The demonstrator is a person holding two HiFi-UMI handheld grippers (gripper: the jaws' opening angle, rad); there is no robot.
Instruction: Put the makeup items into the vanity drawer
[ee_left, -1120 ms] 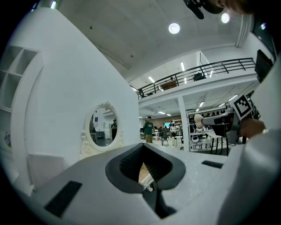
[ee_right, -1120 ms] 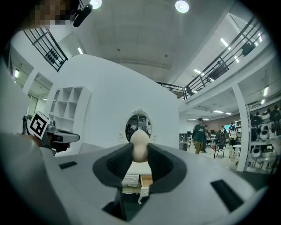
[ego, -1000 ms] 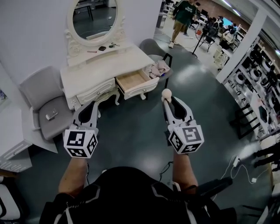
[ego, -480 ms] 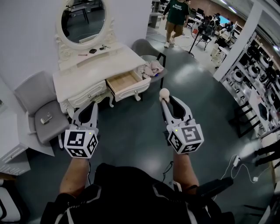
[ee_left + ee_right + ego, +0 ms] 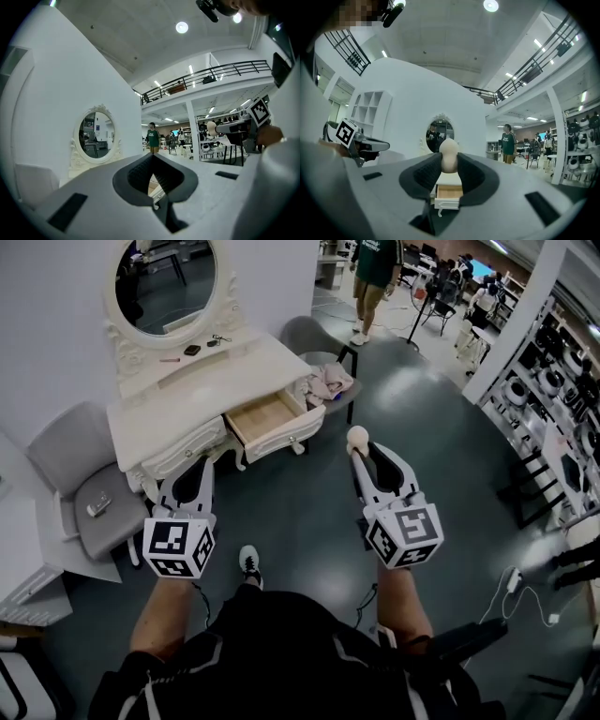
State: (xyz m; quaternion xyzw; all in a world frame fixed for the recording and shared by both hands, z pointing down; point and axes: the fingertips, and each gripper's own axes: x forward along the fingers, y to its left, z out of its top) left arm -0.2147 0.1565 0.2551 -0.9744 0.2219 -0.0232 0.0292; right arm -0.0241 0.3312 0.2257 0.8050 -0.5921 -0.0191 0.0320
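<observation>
Gripping a beige makeup sponge (image 5: 357, 436), the right gripper (image 5: 359, 450) has its jaws clenched on the sponge's lower half, and the rounded top pokes up above the pads. In the right gripper view the sponge (image 5: 449, 153) sits upright between the dark pads, with the open drawer (image 5: 449, 191) showing just below it. The left gripper (image 5: 201, 465) has its jaws closed tip to tip with nothing between them; the left gripper view shows the tips meeting and only a narrow slit lower down.

Both grippers point level over the dark floor, well apart from each other. The white vanity (image 5: 216, 381) stands at about 11 o'clock from the right gripper, and its drawer (image 5: 265, 414) is pulled out and looks bare inside. On the shelf under the oval mirror (image 5: 166, 277) lie a small dark item (image 5: 191, 350) and a thin pink one (image 5: 170, 359). At 9 o'clock of the vanity stands a grey chair (image 5: 56, 442).
</observation>
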